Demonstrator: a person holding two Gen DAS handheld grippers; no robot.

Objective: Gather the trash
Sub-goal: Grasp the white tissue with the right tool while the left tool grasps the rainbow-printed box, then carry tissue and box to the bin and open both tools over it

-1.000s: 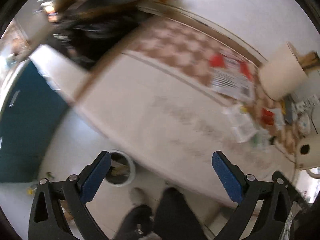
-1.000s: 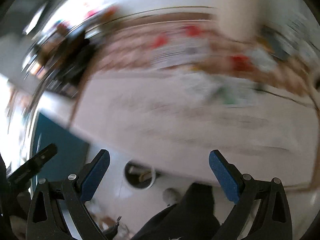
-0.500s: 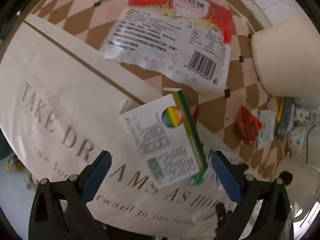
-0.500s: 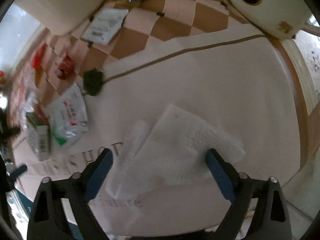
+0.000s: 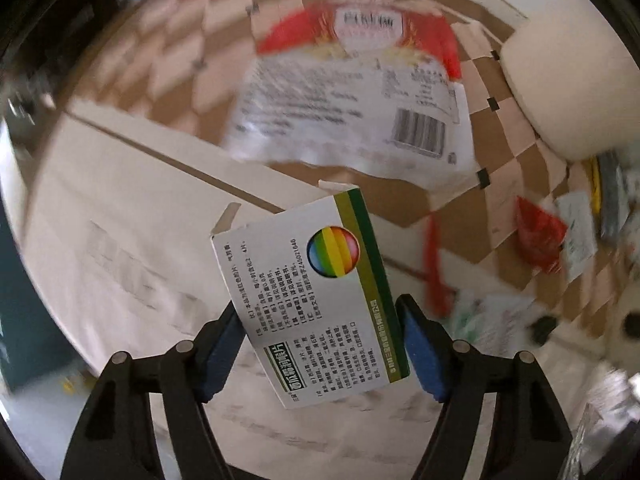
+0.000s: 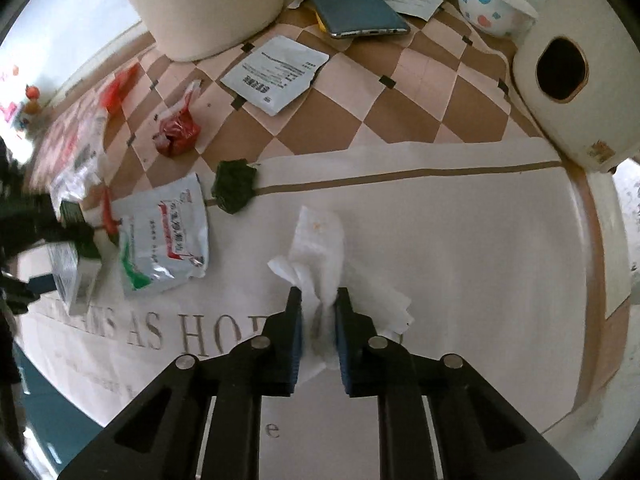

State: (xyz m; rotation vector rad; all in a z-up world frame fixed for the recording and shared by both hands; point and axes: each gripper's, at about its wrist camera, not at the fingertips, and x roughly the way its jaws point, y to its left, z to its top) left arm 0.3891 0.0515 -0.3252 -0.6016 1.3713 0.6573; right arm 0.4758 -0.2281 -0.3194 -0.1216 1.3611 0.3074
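Note:
My left gripper (image 5: 320, 320) is shut on a white and green medicine box (image 5: 312, 292) with a rainbow circle and holds it above the table. The box also shows at the left of the right wrist view (image 6: 76, 276). My right gripper (image 6: 318, 300) is shut on a crumpled white tissue (image 6: 318, 248) resting on the white tablecloth (image 6: 460, 240). Loose trash lies around: a large red and white snack bag (image 5: 360, 92), a silver pouch (image 6: 168, 240), a red wrapper (image 6: 176, 134), a dark green wad (image 6: 234, 186) and a white sachet (image 6: 276, 74).
A cream cylinder (image 6: 200, 4) stands at the back. A phone (image 6: 360, 12), a dotted bowl (image 6: 494, 6) and a white appliance (image 6: 576, 80) sit at the back right. The table edge runs along the right and front; teal floor (image 6: 40, 400) lies below left.
Both grippers were open above the table a second ago. They came down, the left closed on the medicine box and lifted it, the right closed on the tissue and bunched it.

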